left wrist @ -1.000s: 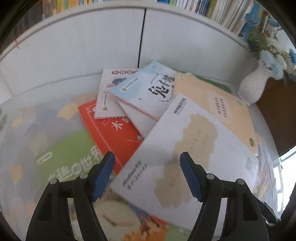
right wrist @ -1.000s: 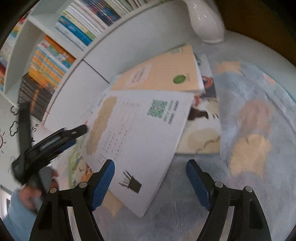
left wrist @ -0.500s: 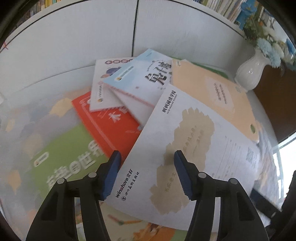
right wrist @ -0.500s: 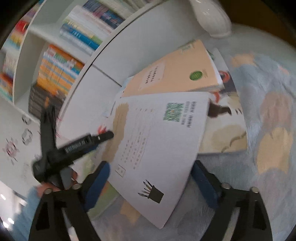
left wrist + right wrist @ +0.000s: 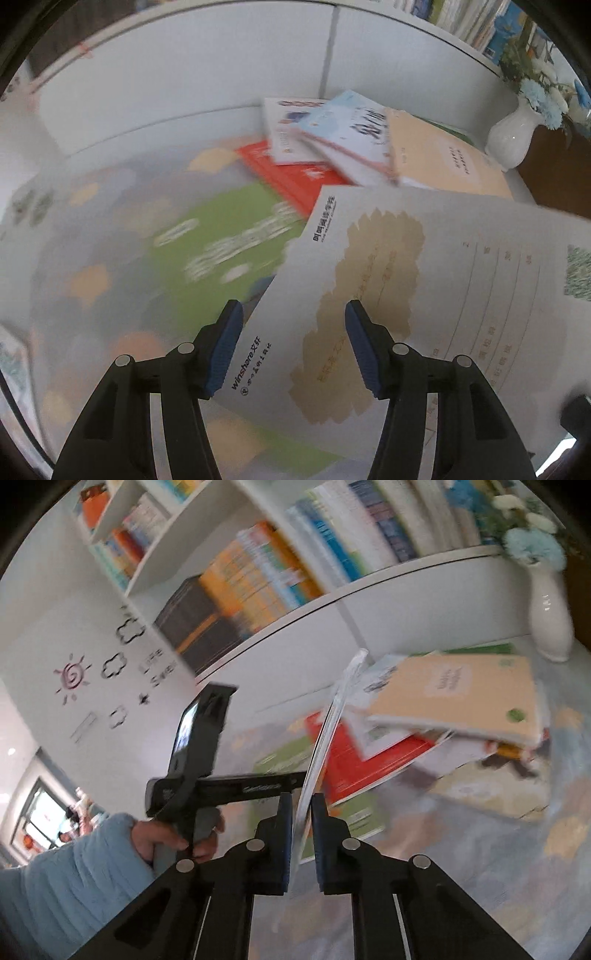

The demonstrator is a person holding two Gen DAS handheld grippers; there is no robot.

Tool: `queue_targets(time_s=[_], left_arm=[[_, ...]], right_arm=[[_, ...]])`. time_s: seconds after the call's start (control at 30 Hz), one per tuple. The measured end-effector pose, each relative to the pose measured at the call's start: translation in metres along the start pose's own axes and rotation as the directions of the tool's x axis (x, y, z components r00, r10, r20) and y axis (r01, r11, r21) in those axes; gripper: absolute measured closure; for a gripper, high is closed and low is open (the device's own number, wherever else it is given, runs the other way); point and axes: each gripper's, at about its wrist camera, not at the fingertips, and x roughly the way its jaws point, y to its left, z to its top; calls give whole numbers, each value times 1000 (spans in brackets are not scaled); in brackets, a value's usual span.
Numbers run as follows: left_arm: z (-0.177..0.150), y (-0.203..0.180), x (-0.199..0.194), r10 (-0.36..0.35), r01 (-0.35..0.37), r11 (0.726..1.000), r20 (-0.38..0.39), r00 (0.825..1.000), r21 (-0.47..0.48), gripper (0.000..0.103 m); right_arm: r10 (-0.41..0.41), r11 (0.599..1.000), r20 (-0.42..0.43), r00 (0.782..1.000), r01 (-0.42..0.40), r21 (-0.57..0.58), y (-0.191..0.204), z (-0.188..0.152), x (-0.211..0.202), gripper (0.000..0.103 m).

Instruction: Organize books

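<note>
A thin white book with a tan blotch (image 5: 424, 295) hangs lifted above the pile. My right gripper (image 5: 301, 801) is shut on its lower edge, and in the right wrist view the white book (image 5: 332, 720) shows edge-on. My left gripper (image 5: 293, 310) hovers over the book's spine corner with its jaws closing; the cover shows between the fingers, but the pads do not press on it. Below lie a green book (image 5: 221, 247), a red book (image 5: 295, 173), a pale blue book (image 5: 347, 125) and a tan book (image 5: 450, 162).
A white vase with blue flowers (image 5: 550, 620) stands at the right by the tan book (image 5: 454, 694). A white cabinet front (image 5: 184, 92) closes off the far side, with full bookshelves (image 5: 258, 576) above it. A hand in a light blue sleeve (image 5: 173, 842) holds the left tool.
My right gripper has shut on the white book and raised it, turning it up on edge. My left gripper's jaws have narrowed, and it has shifted along the book's spine side.
</note>
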Motion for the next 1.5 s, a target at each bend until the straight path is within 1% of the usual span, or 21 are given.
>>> queue_targets(time_s=[0.07,0.1,0.17,0.23,0.37,0.4,0.5,0.57,0.67,0.77,0.83,0.9,0.97,1.03,1.1,1.17,1.2,1.27,1.33,1.4,1.5], left_arm=[[-7,20,-16,-14,15,999,13,1000,-48,49],[-13,36,-30,-47,50,995,31,998,-86,49],[-25,62,-60,-87,96,986,72,994,-134,49],[-36,81,-90,-67,82,987,115,991,-135,49],[-61,126,-159,-31,57,991,210,977,-120,47],[-67,137,-174,-17,47,991,226,974,-126,47],[-90,173,-211,20,21,988,261,965,-155,44],[-105,193,-226,64,-20,986,263,963,-168,42],[-141,227,-244,156,-110,975,246,957,-191,41],[-176,247,-235,177,-138,967,178,968,-215,40],[-204,255,-213,147,-119,962,99,984,-248,40],[-229,251,-190,100,-92,963,21,995,-255,40],[-249,238,-171,64,-71,968,-36,997,-241,40],[-263,219,-153,19,-35,976,-75,997,-215,40],[-270,207,-148,-5,-13,980,-88,996,-200,40],[-269,192,-141,3,-21,985,-104,995,-173,40],[-268,186,-137,18,-36,987,-117,993,-156,40],[-267,176,-128,80,-99,988,-148,986,-121,40],[-268,174,-124,117,-139,982,-168,979,-128,40],[-273,172,-125,83,-111,980,-164,983,-166,40],[-281,173,-126,35,-71,974,-169,985,-213,40]], right_arm=[[-52,994,-23,998,50,-97,23,-10,3,93],[-60,987,-39,997,54,-149,34,-15,4,93],[-34,976,-61,998,20,-216,56,-24,8,94],[-24,958,-55,998,7,-286,85,-30,9,95],[-32,876,-33,999,12,-483,152,-39,14,95],[-18,846,-44,999,-8,-534,173,-44,15,95],[31,798,-110,993,-91,-596,213,-55,22,95],[89,796,-186,978,-182,-577,235,-65,27,95],[88,801,-303,949,-248,-544,256,-90,42,95],[40,797,-470,882,-311,-517,265,-136,59,83],[-2,781,-509,861,-316,-538,268,-176,60,80],[19,823,-576,817,-340,-456,261,-197,69,80],[2,858,-573,819,-296,-419,256,-202,76,80],[-47,875,-536,843,-224,-428,252,-195,79,80],[-62,891,-518,853,-186,-414,247,-186,78,69],[-95,904,-494,865,-133,-406,237,-180,81,25],[-139,907,-483,865,-84,-412,231,-180,85,23],[-203,917,-511,835,-22,-399,220,-183,94,23],[-205,936,-568,797,-9,-351,206,-187,105,25],[-182,945,-596,782,-29,-327,199,-187,110,25],[-234,928,-603,763,-9,-372,198,-192,119,25]])
